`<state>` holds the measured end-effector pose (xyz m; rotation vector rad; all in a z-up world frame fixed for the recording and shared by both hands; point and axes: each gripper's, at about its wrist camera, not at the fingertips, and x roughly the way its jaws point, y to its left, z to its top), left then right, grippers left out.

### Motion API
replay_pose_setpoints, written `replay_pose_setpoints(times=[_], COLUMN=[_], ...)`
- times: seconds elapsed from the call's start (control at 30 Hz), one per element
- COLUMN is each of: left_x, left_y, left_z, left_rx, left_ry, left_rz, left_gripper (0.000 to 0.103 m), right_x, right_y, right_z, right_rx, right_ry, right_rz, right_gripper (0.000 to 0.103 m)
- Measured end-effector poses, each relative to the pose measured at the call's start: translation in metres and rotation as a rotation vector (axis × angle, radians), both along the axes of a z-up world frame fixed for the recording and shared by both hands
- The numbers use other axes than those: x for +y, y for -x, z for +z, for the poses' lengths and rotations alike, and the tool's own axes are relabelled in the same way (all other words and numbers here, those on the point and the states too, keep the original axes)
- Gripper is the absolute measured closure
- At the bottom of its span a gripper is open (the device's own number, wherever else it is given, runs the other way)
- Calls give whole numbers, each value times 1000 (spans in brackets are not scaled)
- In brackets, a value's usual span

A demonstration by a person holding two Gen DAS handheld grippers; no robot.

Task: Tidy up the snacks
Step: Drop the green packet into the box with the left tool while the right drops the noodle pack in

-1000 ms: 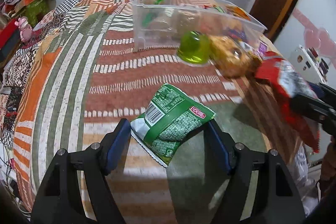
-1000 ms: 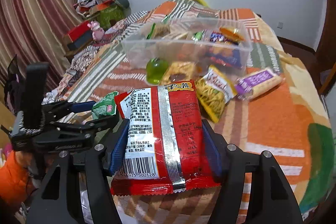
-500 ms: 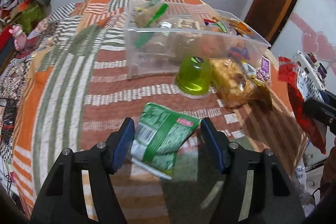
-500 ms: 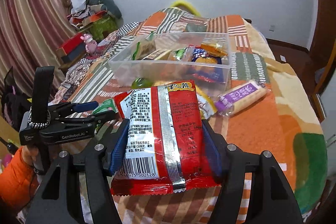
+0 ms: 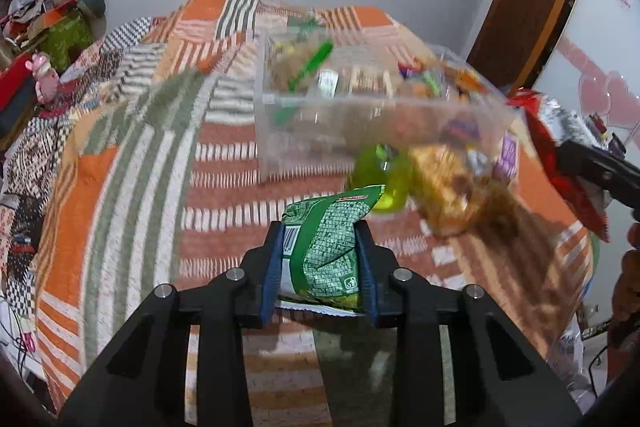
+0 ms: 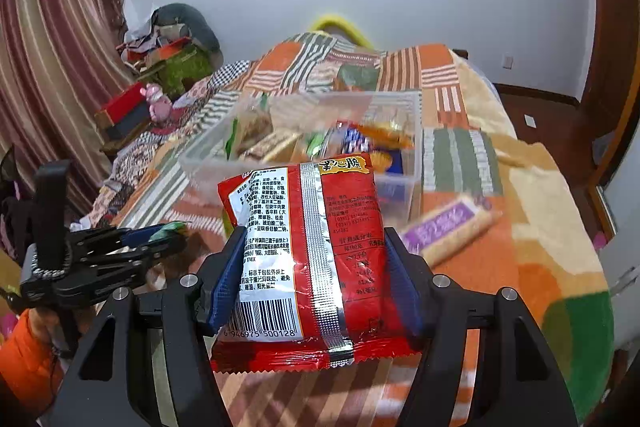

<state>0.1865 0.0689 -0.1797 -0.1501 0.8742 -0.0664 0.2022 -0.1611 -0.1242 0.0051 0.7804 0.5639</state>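
My left gripper point(image 5: 320, 239) is shut on a green snack packet point(image 5: 326, 247) and holds it above the bedspread, short of the clear plastic bin point(image 5: 360, 107). My right gripper point(image 6: 314, 259) is shut on a red snack packet point(image 6: 308, 247) held in the air in front of the bin point(image 6: 320, 139), which holds several snacks. The red packet point(image 5: 560, 147) and right gripper also show at the right edge of the left wrist view. The left gripper point(image 6: 160, 239) shows at the left of the right wrist view.
A green jelly cup point(image 5: 386, 179) and an orange-brown snack bag point(image 5: 448, 187) lie in front of the bin. A purple wafer pack point(image 6: 448, 227) lies to the bin's right. The striped bedspread point(image 5: 120, 187) drops off at its edges. Clutter point(image 6: 168, 67) is piled beyond the bed's left side.
My left gripper closed on the green packet and lifted it off the bedspread. My right gripper rose and moved toward the bin with the red packet still held.
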Motion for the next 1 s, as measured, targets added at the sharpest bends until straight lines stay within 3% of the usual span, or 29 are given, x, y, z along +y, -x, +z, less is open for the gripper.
replay_pose_setpoints(times=[0.2,0.47,0.67,1.0], left_x=[-3,-9,-11,-11], left_y=[-12,-44,-73,-112], left_z=[38,67,65,46], left_rx=[-96,-171,-171,-123], left_ry=[-28,-26,-29,22], left_rz=[-19,-34,-26,-39], left_gripper=[69,69,69,69], right_x=[7,21,35,61], right_y=[-23,-55,-83,-124], right_z=[14,24,23,0], right_rx=[-45,-78,-74,17], right_ry=[-5,-16,-21,45], right_rz=[-11,-21,-16,23], right_gripper=[41,41,41,41])
